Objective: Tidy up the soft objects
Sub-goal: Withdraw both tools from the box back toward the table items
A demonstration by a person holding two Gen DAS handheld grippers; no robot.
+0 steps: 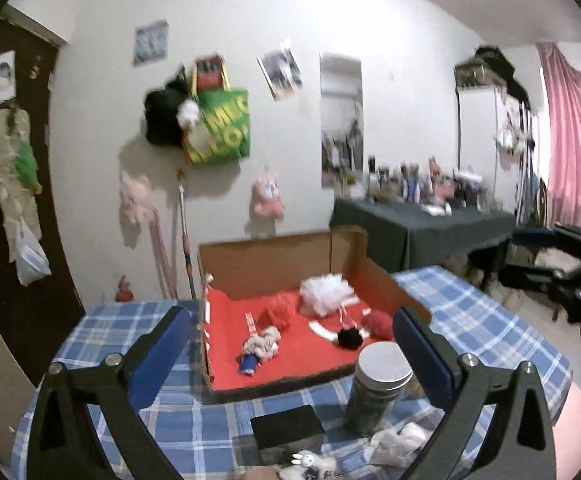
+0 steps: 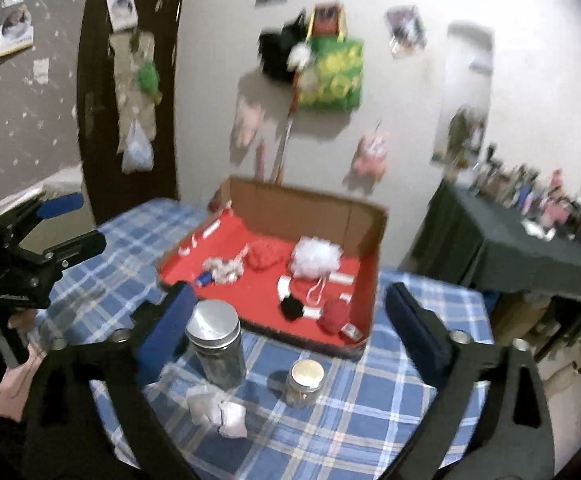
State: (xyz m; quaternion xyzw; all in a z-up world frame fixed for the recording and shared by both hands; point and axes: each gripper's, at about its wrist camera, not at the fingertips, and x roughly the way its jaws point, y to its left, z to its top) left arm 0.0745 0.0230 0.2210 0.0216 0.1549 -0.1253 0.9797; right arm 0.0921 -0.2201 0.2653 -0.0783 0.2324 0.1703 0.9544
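Note:
A cardboard box (image 1: 266, 258) (image 2: 302, 204) with a red floor stands on the blue plaid table (image 1: 130, 320) (image 2: 402, 392). In it lie a white mesh pouf (image 1: 326, 292) (image 2: 314, 258), a red pouf (image 1: 280, 310) (image 2: 264, 256), a black pompom (image 1: 349, 338) (image 2: 292, 307), a red ball (image 1: 378, 322) (image 2: 334, 314) and a pale scrunchie (image 1: 262, 342) (image 2: 222, 268). My left gripper (image 1: 290, 314) (image 2: 74, 222) is open and holds nothing. My right gripper (image 2: 289, 289) is open too, with nothing between its blue pads. A small furry white toy (image 1: 310, 462) lies at the near table edge.
A tall metal-lidded jar (image 1: 382, 384) (image 2: 216, 344), a small jar (image 2: 304, 384), crumpled white tissue (image 1: 398, 440) (image 2: 218, 410) and a flat black item (image 1: 288, 426) sit before the box. A dark-clothed table (image 1: 422, 224) (image 2: 510, 248) with bottles stands at the right. Bags hang on the wall.

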